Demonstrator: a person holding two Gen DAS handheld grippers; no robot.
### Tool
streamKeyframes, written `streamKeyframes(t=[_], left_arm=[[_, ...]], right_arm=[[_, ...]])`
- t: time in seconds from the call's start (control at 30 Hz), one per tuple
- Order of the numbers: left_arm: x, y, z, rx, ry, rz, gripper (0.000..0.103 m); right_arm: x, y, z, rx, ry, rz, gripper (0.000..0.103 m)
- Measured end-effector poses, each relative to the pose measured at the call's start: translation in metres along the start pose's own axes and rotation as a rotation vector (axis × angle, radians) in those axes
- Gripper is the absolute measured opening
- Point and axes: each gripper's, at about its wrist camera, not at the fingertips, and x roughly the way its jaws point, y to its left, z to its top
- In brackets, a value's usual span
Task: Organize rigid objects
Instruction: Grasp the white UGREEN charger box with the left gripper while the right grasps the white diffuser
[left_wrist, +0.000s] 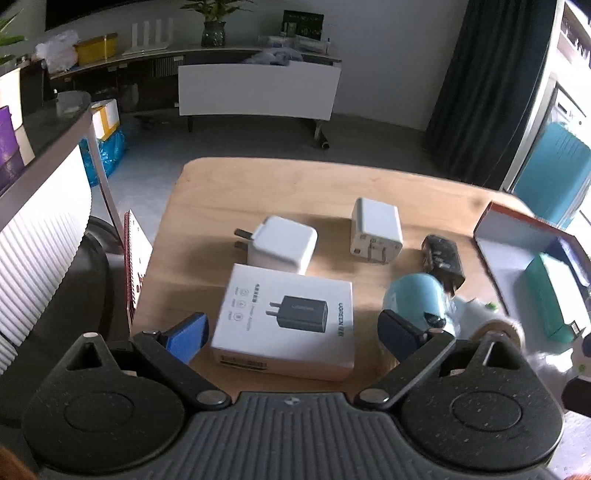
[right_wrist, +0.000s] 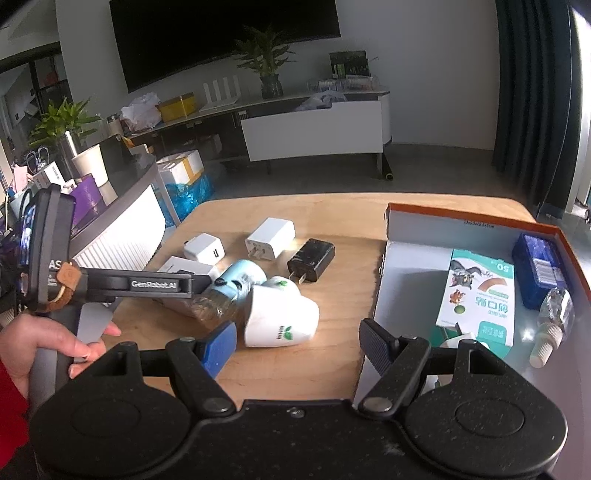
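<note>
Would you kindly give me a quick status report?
Both grippers, left and right, open, empty. Chargers and cup on table, outside box. Nothing blocking.

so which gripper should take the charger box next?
Left. The left gripper is open with the charger box right between its fingers. The right gripper is open too, but sits by the tray, farther from it.

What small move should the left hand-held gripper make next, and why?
Probably lower the left hand-held gripper and close on the white charger box: its jaws are open, the box lies between its fingertips, and the orange-rimmed tray already holds sorted items.
</note>
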Motion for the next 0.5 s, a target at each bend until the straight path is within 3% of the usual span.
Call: streamKeyframes(t=[0.1,0.2,0.23,0.27,0.3,0.4,0.5], left_arm=[[0.008,0.002,-0.004,0.013,0.008,0.051,0.101],[0.007,0.005,-0.004,0.008,-0.013,0.054,0.097],[0.006,0.004,-0.004,0.01,-0.022,0.048,0.094],[0.004,0.003,-0.004,0.013,-0.034,0.04,0.081],[0.003,0.001,-0.004,0.02,-0.039,0.041,0.079],[0.0,0.001,-0.004,-0.002,-0.044,0.024,0.079],[-0.008,-0.001,-0.001,-0.004,-0.063,0.053,0.079]], right_arm=[[0.004,-0.001,-0.001,-0.009,0.006,0.001,0.087],[0.009,-0.003,0.001,-0.004,0.013,0.016,0.088],[0.013,-0.003,0.002,-0.002,0.021,0.028,0.088],[0.015,-0.002,0.002,-0.001,0.026,0.034,0.088],[0.018,0.0,0.003,-0.004,0.031,0.041,0.088],[0.027,0.005,0.006,-0.035,0.047,0.07,0.088],[0.042,0.011,0.009,-0.079,0.084,0.08,0.089]])
